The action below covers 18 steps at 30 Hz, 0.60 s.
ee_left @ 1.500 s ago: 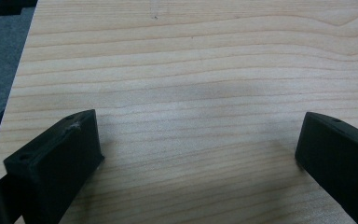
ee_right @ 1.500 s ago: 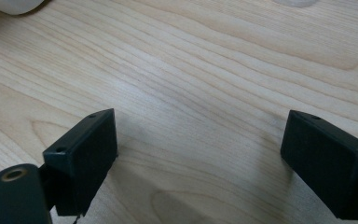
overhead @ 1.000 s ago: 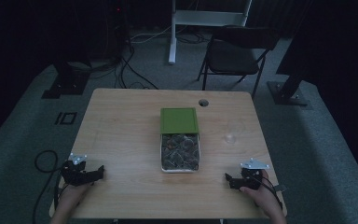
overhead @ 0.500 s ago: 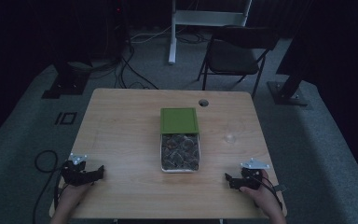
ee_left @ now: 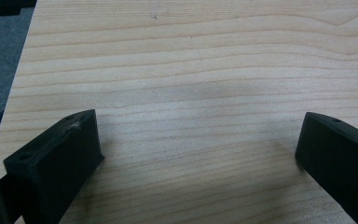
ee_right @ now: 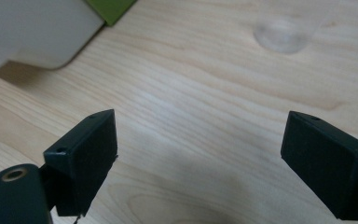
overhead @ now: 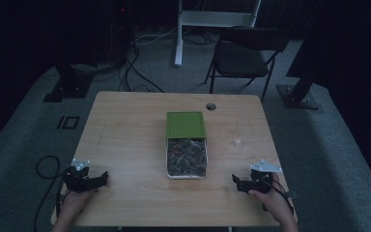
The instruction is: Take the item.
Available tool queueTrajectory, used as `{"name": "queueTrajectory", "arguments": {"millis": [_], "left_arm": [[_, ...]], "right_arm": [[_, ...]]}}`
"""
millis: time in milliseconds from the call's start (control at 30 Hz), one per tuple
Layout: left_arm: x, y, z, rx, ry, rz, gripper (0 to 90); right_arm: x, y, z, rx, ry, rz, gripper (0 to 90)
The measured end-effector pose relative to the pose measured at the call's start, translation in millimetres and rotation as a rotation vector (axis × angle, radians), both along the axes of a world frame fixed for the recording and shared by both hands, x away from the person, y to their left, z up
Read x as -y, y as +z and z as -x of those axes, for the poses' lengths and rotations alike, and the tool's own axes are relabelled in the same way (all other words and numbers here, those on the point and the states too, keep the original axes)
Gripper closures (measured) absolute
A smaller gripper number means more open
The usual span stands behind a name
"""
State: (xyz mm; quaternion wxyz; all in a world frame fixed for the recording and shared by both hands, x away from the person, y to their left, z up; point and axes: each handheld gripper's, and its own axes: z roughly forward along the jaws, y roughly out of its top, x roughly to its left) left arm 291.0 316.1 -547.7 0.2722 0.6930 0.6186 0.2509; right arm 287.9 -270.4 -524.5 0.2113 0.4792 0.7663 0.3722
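Resting: both grippers low over the pale wooden table [overhead: 125, 140], near its front edge.
Left gripper [overhead: 101, 179]: jaws spread wide, nothing between them.
Right gripper [overhead: 235, 181]: jaws wide apart, empty.
White rectangular container of dark pieces [overhead: 186, 157]: between the grippers, ahead of both, well apart from each.
Green flat lid [overhead: 185, 125]: touching the container's far end.

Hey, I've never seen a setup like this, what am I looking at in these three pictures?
A person sits at a wooden table holding a hand tool with two black jaws in each hand. The high view looks down from above: the left gripper and right gripper rest near the table's front corners. The other two pictures come from cameras riding on each tool, looking along its jaws. Both sets of jaws stand wide open, holding nothing. In the middle lies a white box of dark pieces, with its green lid just behind it. A small clear round thing lies to the right.
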Motion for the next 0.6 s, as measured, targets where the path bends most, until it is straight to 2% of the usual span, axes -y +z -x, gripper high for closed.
{"name": "queueTrajectory", "arguments": {"millis": [333, 600], "left_arm": [[0.0, 0.0, 0.0, 0.0, 0.0, 0.0, 0.5], [0.0, 0.0, 0.0, 0.0, 0.0, 0.0, 0.5]], "right_arm": [[-5.6, 12.7, -1.6, 0.022, 0.005, -0.019, 10.7], [-13.5, 27.9, -1.8, 0.063, 0.018, -0.052, 10.8]]}}
